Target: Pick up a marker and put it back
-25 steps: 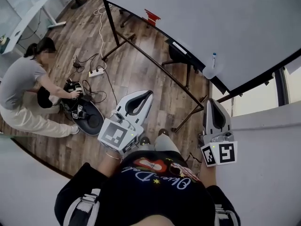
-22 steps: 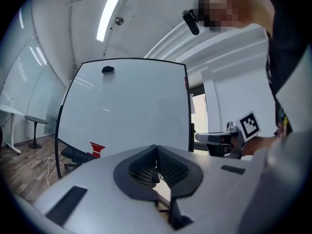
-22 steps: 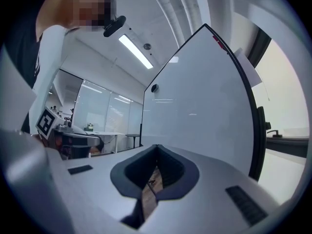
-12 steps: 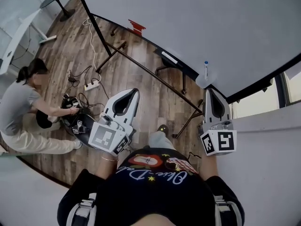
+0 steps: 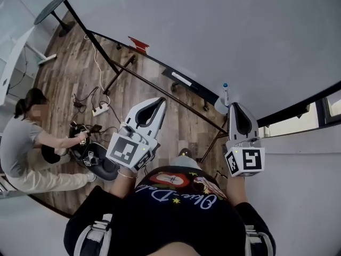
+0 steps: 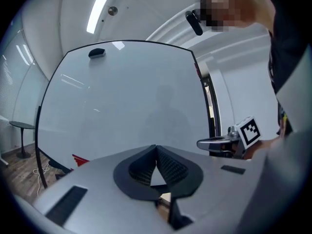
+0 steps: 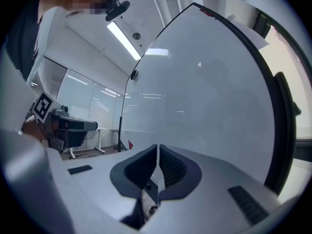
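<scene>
A wood floor [image 5: 69,73] runs under a big whiteboard [image 5: 213,31] on a black frame. At the left a person [image 5: 26,148] crouches among cables [image 5: 88,97]. The marker [image 5: 225,91] stands upright at the board's lower edge, just ahead of the right gripper [image 5: 235,107]; what holds it is too small to make out. The left gripper [image 5: 159,102] is off to its left. Both jaws are closed, with nothing between them.
</scene>
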The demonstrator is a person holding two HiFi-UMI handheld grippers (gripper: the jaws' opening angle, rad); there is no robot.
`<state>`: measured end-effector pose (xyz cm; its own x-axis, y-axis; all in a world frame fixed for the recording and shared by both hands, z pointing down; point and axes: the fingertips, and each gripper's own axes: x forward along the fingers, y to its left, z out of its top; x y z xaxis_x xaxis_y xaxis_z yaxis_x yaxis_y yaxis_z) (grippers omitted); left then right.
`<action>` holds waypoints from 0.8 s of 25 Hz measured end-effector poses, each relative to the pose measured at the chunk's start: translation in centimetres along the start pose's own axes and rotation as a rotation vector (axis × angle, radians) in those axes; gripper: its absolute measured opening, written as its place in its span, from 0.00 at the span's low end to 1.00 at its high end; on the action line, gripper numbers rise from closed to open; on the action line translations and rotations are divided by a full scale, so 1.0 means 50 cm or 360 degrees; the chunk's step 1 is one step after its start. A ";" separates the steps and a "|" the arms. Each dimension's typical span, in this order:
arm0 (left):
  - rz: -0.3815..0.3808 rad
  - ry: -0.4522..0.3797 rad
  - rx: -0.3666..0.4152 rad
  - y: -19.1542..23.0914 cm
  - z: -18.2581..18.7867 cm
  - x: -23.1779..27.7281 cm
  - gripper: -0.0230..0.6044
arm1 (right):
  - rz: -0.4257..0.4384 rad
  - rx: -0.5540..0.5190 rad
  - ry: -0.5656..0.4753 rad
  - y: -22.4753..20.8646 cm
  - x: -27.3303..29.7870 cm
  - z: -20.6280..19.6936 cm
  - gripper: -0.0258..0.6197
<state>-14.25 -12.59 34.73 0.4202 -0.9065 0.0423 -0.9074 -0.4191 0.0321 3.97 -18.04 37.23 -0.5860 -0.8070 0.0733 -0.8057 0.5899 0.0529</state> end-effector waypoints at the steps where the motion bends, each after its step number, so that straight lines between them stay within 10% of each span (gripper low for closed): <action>1: -0.0021 0.0002 0.0005 0.000 0.000 0.018 0.04 | -0.0010 0.0001 0.0016 -0.006 0.007 -0.004 0.04; 20: -0.0458 -0.0003 0.0019 0.037 0.035 0.203 0.04 | -0.0295 -0.0044 0.0247 -0.037 0.106 -0.055 0.10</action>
<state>-11.67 -22.66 33.46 0.6606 -0.7501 0.0313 -0.7507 -0.6599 0.0306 2.58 -23.31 40.24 -0.4066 -0.8887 0.2119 -0.8943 0.4346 0.1068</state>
